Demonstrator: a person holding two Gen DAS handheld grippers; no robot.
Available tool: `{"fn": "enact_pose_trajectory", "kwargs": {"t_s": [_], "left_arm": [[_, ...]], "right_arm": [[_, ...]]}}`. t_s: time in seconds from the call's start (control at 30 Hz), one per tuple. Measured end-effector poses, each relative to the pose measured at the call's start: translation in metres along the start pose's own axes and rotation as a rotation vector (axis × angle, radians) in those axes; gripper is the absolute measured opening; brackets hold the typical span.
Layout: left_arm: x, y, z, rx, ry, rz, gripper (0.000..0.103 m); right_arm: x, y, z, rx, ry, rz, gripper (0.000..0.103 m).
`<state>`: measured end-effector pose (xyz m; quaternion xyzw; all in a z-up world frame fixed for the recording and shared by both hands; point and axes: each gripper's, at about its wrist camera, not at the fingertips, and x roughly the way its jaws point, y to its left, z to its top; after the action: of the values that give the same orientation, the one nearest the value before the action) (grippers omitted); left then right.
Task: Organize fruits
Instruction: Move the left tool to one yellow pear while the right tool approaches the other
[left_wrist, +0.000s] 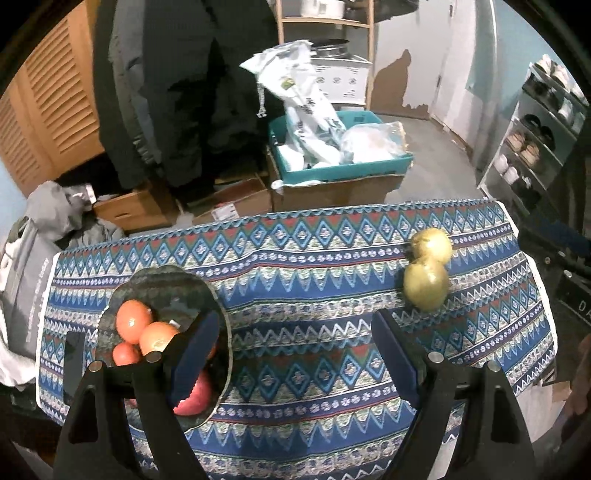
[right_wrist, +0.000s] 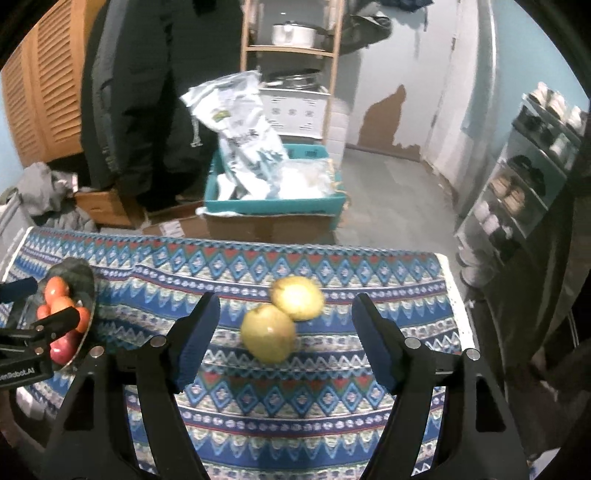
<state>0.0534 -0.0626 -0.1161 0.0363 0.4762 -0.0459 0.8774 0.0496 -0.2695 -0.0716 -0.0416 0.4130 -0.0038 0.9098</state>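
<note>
A dark glass bowl (left_wrist: 177, 284) sits on the patterned tablecloth (left_wrist: 295, 258) at the left; it holds several orange fruits (left_wrist: 133, 321) and a red apple (left_wrist: 197, 397). Two yellow-green apples (left_wrist: 424, 288) lie touching each other at the right. My left gripper (left_wrist: 291, 332) is open and empty, its left finger over the bowl's right rim. My right gripper (right_wrist: 284, 314) is open and empty, with the near yellow apple (right_wrist: 267, 334) and the far one (right_wrist: 297, 297) between its fingers, just ahead of the tips. The bowl also shows in the right wrist view (right_wrist: 86, 275), behind the left gripper.
Beyond the table's far edge stand a teal crate (left_wrist: 343, 170) with plastic bags on cardboard boxes, a wooden shelf (left_wrist: 325, 22), hanging dark coats (left_wrist: 166, 92), and a shoe rack (left_wrist: 535, 140) at the right. A black phone-like object (left_wrist: 74, 362) lies left of the bowl.
</note>
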Motion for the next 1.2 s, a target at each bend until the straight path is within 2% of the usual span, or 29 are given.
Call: {"fn": "enact_pose_trajectory", "kwargs": {"t_s": [0.37,0.47,0.57,0.9,1.03,1.13,1.2], "left_arm": [[0.025,-0.048,0.008,0.051,0.045,-0.038,0.088],[0.038,-0.059,0.009,0.04,0.082,-0.076,0.088],[0.053,-0.073,0.01,0.033,0.11,-0.103,0.088],[0.094,-0.118,0.01,0.075,0.175,-0.099,0.088],[0.109,-0.127,0.01,0.078,0.179,-0.099,0.088],[0.122,-0.132,0.01,0.072,0.194,-0.094,0.088],[0.129,-0.134,0.01,0.059,0.207,-0.116,0.088]], "right_arm": [[0.013,-0.05,-0.013,0.048,0.033,-0.057,0.078],[0.024,-0.062,-0.02,0.06,0.058,-0.073,0.078],[0.036,-0.074,-0.026,0.085,0.078,-0.064,0.078],[0.076,-0.1,-0.04,0.104,0.163,-0.05,0.078],[0.093,-0.107,-0.048,0.128,0.183,-0.015,0.078],[0.105,-0.11,-0.052,0.137,0.209,-0.023,0.078],[0.111,-0.113,-0.054,0.15,0.228,-0.03,0.078]]}}
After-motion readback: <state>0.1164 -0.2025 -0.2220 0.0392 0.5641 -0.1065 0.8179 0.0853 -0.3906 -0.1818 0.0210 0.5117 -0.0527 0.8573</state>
